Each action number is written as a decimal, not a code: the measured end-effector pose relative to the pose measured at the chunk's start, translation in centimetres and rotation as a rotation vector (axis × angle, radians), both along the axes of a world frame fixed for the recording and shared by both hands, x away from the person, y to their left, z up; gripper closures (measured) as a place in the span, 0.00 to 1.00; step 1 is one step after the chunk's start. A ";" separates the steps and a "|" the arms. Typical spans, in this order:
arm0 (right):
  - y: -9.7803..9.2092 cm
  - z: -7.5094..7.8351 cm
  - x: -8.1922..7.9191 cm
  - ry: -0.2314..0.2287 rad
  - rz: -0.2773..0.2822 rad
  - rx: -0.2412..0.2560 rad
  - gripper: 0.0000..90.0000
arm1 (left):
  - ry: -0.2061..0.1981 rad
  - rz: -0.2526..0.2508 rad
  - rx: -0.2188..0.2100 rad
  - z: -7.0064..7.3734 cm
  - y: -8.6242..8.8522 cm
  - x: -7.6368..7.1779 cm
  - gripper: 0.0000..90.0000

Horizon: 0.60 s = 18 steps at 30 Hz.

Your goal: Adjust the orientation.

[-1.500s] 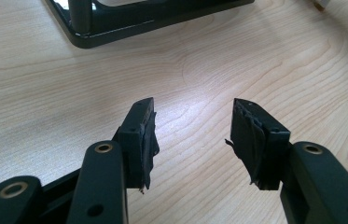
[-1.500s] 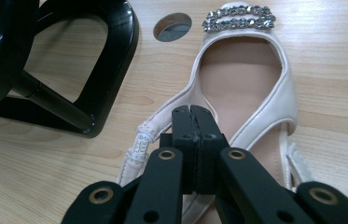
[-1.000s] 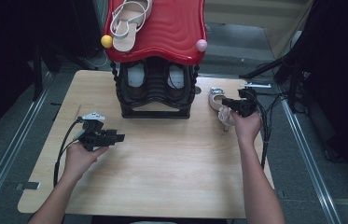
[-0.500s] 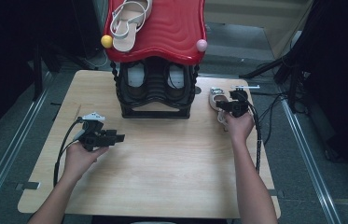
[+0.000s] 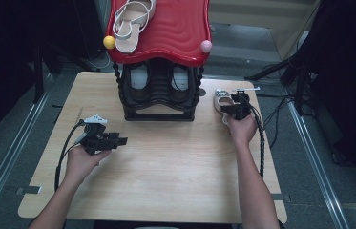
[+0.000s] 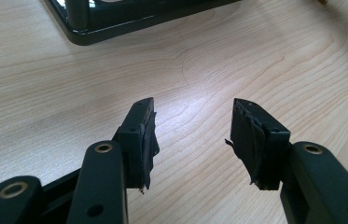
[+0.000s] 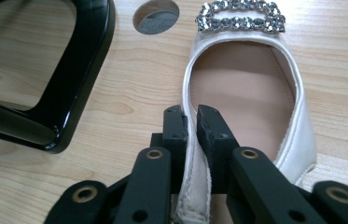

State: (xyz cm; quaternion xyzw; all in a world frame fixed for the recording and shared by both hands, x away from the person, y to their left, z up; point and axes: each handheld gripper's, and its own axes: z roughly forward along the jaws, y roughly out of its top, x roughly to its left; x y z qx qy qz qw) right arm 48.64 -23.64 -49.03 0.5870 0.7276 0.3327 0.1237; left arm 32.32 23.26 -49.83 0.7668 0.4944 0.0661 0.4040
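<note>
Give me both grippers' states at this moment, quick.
Left gripper: open, nothing between its jaws, over the light wooden table.
Right gripper: shut on the side wall of the cream satin shoe with a rhinestone buckle.

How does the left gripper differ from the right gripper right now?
The left gripper has its jaws wide apart with nothing between them; the right gripper is shut on the side wall of the white shoe. The left hovers over bare table in front of the black rack; the right sits at the table's far right, beside the rack. Both are black two-jaw grippers, each held in a hand.
</note>
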 end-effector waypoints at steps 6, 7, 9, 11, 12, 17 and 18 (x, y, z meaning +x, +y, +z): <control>-0.4 0.0 0.1 0.007 -0.001 0.020 0.96 | 0.000 0.003 -0.003 0.0 0.1 0.0 0.57; -0.4 0.0 0.0 0.004 0.001 0.016 0.96 | 0.000 0.004 -0.004 0.0 0.1 0.0 0.57; -0.4 0.1 0.0 0.005 0.004 0.013 0.97 | 0.007 0.001 -0.001 0.0 0.2 0.0 0.57; -0.4 0.2 0.0 0.003 0.005 0.012 0.97 | 0.007 0.002 -0.003 0.0 0.2 0.1 0.57; -0.4 0.2 -0.1 0.003 0.004 0.014 0.97 | 0.007 0.001 -0.002 0.0 0.2 0.1 0.57; -0.9 0.7 -0.1 -0.013 -0.004 0.030 0.98 | 0.005 0.003 -0.002 0.0 0.2 0.0 0.57; -0.9 0.8 -0.1 -0.015 -0.004 0.032 0.98 | 0.004 0.002 -0.004 0.0 0.2 0.0 0.57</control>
